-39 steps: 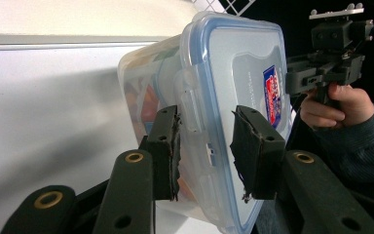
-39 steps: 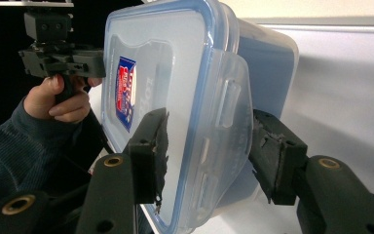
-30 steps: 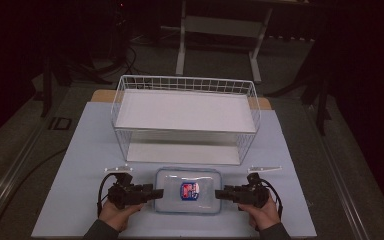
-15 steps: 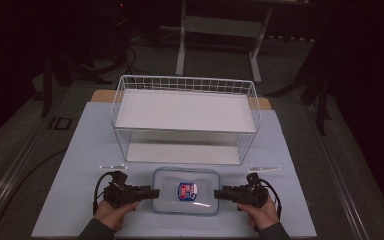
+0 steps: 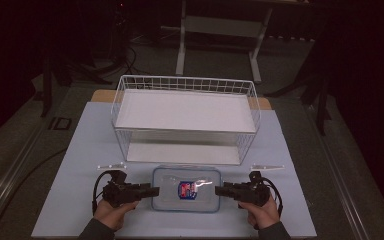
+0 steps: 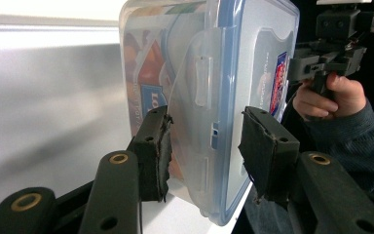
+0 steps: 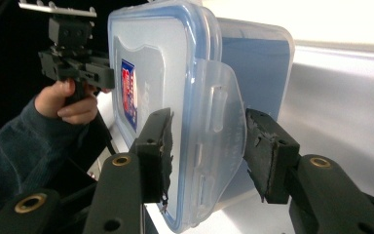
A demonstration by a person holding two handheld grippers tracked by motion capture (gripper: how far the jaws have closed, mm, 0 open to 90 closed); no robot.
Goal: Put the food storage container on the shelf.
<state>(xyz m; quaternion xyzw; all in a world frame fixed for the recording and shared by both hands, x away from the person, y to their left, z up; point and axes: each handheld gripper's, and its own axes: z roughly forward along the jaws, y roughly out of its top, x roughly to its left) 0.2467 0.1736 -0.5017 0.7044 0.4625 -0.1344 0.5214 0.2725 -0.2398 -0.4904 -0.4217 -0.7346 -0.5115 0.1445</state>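
A clear plastic container (image 5: 186,190) with a blue-rimmed lid and a red-and-blue label lies flat on the white table top, in front of the basket. My left gripper (image 5: 152,191) straddles its left end, over the latch flap. Both pads (image 6: 156,146) press on the container (image 6: 224,73), and the jaws have just been closing. My right gripper (image 5: 219,190) grips the opposite end the same way. Its pads (image 7: 265,151) sit against the lid and flap of the container (image 7: 165,73), after closing a little. Each hand holds its gripper level.
A white wire basket (image 5: 185,82) with a white floor stands behind the container, mid-table. Two small clear strips (image 5: 111,166) (image 5: 267,167) lie at its front corners. The white table top (image 5: 75,150) ends just behind my hands; dark floor and a stand lie beyond.
The left gripper's jaws have drawn in onto the container's left end. Both hands and the container stay about where they were.
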